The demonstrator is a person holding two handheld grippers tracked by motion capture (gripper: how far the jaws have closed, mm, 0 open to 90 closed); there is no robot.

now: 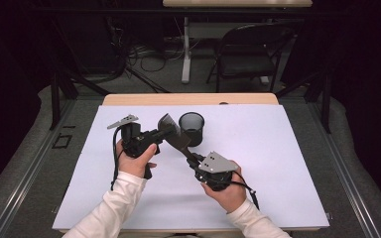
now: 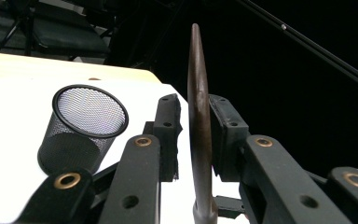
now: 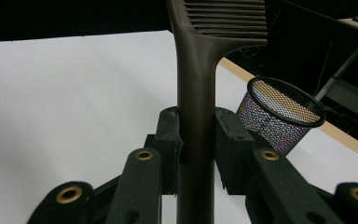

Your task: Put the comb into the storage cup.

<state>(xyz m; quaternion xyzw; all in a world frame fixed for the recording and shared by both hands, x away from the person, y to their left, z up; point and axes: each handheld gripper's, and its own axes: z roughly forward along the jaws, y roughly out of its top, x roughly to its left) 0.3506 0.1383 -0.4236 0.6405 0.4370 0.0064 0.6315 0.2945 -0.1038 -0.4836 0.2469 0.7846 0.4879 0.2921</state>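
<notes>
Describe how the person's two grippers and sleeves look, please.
Both grippers, left and right, are black, each with two jaws on linked bars with brass-coloured pivots. A grey three-cornered plate tops each, and a black cable trails from each. The sleeves are white and long.

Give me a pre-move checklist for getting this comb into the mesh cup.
1. Right claw shut on the comb handle: ok.
2. Left claw around the comb's toothed end; pads not plainly pressing: cannot tell.
3. Mesh cup upright on the white sheet: ok.
4. Cup mouth open, nothing seen inside: ok.
5. Comb lifted off the sheet, beside the cup: ok.
6. Comb lined up over the cup's mouth: not ok, it sits to the cup's left.
</notes>
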